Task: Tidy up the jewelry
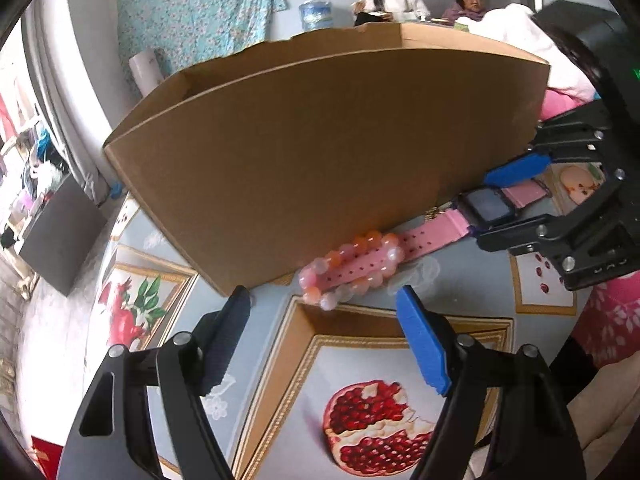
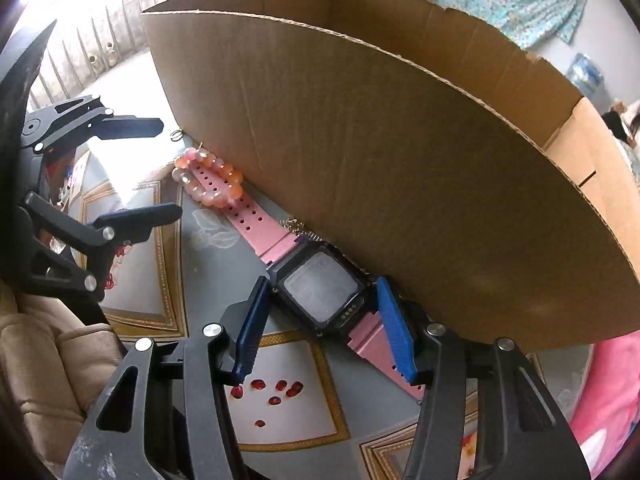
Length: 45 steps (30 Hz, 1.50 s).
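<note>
Right wrist | right gripper [image 2: 320, 328] fingers straddle watch [image 2: 320, 292] (not pressing) | left gripper [image 1: 324, 320] empty

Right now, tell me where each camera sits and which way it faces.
Left wrist: sits on the left gripper, angled down at the bead bracelet beside the cardboard box; its own open fingers show, with the right gripper at right.
Right wrist: sits on the right gripper, looking down at the pink watch, its fingers either side of it; the left gripper shows at left.
Shared: watch, bracelet, box, patterned tablecloth.
</note>
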### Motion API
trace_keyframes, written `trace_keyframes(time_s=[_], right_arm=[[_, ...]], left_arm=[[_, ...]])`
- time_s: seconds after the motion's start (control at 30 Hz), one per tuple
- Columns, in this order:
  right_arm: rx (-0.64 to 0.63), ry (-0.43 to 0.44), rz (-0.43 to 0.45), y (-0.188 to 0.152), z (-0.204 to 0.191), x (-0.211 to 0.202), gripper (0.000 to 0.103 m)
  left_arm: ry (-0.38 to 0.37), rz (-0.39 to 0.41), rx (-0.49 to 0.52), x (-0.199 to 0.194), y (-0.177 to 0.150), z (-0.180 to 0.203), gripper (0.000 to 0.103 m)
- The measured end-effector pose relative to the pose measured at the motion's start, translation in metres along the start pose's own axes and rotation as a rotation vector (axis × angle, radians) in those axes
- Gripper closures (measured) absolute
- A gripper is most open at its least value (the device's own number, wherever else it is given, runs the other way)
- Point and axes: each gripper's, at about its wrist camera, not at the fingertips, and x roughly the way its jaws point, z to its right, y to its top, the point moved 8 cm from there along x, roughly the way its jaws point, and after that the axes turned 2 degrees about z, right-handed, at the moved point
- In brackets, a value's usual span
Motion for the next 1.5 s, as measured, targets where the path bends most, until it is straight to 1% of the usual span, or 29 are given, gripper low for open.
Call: trace_keyframes(time_s=[0.13, 0.23, 0.33, 0.37, 0.47, 0.63, 0.73, 0.83, 0.87, 0.9, 0.93, 0.97, 1.0, 1.03, 1.07, 1.1, 1.17, 1.23, 1.3, 1.37, 1.43, 1.47, 1.5], right_arm=[[0.007, 0.021, -0.009, 0.005, -0.005, -0.001, 0.053], [0.007, 0.028, -0.015, 0.004, 0.001, 0.001, 0.053], [0.008, 0.027, -0.015, 0.004, 0.002, -0.002, 0.053], [0.009, 0.029, -0.015, 0.01, 0.009, -0.001, 0.053], [0.007, 0.036, -0.007, 0.003, 0.004, -0.002, 0.053], [0.001, 0.048, -0.002, -0.001, 0.004, -0.007, 0.053], [0.006, 0.056, -0.005, -0.003, 0.007, -0.008, 0.053], [0.026, 0.075, -0.012, -0.003, 0.014, -0.009, 0.053], [0.04, 0.091, -0.013, -0.003, 0.017, -0.009, 0.053], [0.054, 0.107, -0.013, -0.003, 0.019, -0.009, 0.053], [0.065, 0.121, -0.013, -0.003, 0.021, -0.008, 0.053], [0.081, 0.141, -0.014, -0.004, 0.025, -0.006, 0.053], [0.099, 0.169, -0.017, -0.003, 0.028, -0.005, 0.053], [0.117, 0.199, -0.021, -0.003, 0.031, -0.004, 0.053], [0.129, 0.219, -0.023, -0.002, 0.034, -0.003, 0.053], [0.148, 0.252, -0.026, -0.001, 0.038, -0.002, 0.053], [0.187, 0.318, -0.039, 0.001, 0.045, -0.001, 0.053], [0.209, 0.36, -0.046, 0.003, 0.049, -0.002, 0.053], [0.224, 0.402, -0.055, 0.003, 0.059, 0.004, 0.053], [0.238, 0.432, -0.059, 0.004, 0.064, 0.006, 0.053], [0.248, 0.453, -0.061, 0.005, 0.069, 0.008, 0.053], [0.243, 0.451, -0.061, 0.006, 0.07, 0.008, 0.053], [0.239, 0.451, -0.061, 0.007, 0.071, 0.008, 0.053]], left_arm=[[-0.005, 0.011, 0.04, 0.006, 0.005, 0.007, 0.039], [0.007, 0.022, 0.057, 0.013, 0.008, 0.008, 0.04], [0.03, 0.02, 0.047, 0.016, 0.01, 0.001, 0.04], [0.035, 0.017, 0.035, 0.016, 0.009, -0.003, 0.04], [0.053, 0.008, 0.005, 0.014, 0.008, -0.011, 0.04], [0.106, 0.001, -0.083, 0.012, 0.006, -0.037, 0.04], [0.165, 0.006, -0.147, 0.008, 0.005, -0.054, 0.04], [0.234, -0.01, -0.197, 0.007, 0.003, -0.073, 0.04], [0.227, -0.001, -0.217, 0.004, 0.003, -0.077, 0.04], [0.205, 0.022, -0.225, -0.001, 0.005, -0.076, 0.04], [0.175, 0.06, -0.225, -0.008, 0.008, -0.073, 0.04], [0.138, 0.118, -0.198, -0.019, 0.015, -0.064, 0.04], [0.12, 0.141, -0.163, -0.025, 0.016, -0.057, 0.04], [0.094, 0.165, -0.093, -0.03, 0.02, -0.041, 0.04], [0.08, 0.171, -0.056, -0.032, 0.02, -0.031, 0.04], [0.045, 0.167, 0.005, -0.032, 0.02, -0.012, 0.04], [0.005, 0.149, 0.089, -0.028, 0.017, 0.011, 0.04], [-0.026, 0.131, 0.194, -0.024, 0.014, 0.036, 0.04], [-0.042, 0.127, 0.237, -0.021, 0.016, 0.044, 0.04], [-0.035, 0.108, 0.253, -0.011, 0.022, 0.05, 0.041], [-0.028, 0.095, 0.272, -0.004, 0.023, 0.054, 0.047], [-0.03, 0.088, 0.285, 0.0, 0.022, 0.053, 0.048], [-0.029, 0.087, 0.306, 0.002, 0.022, 0.057, 0.052]])
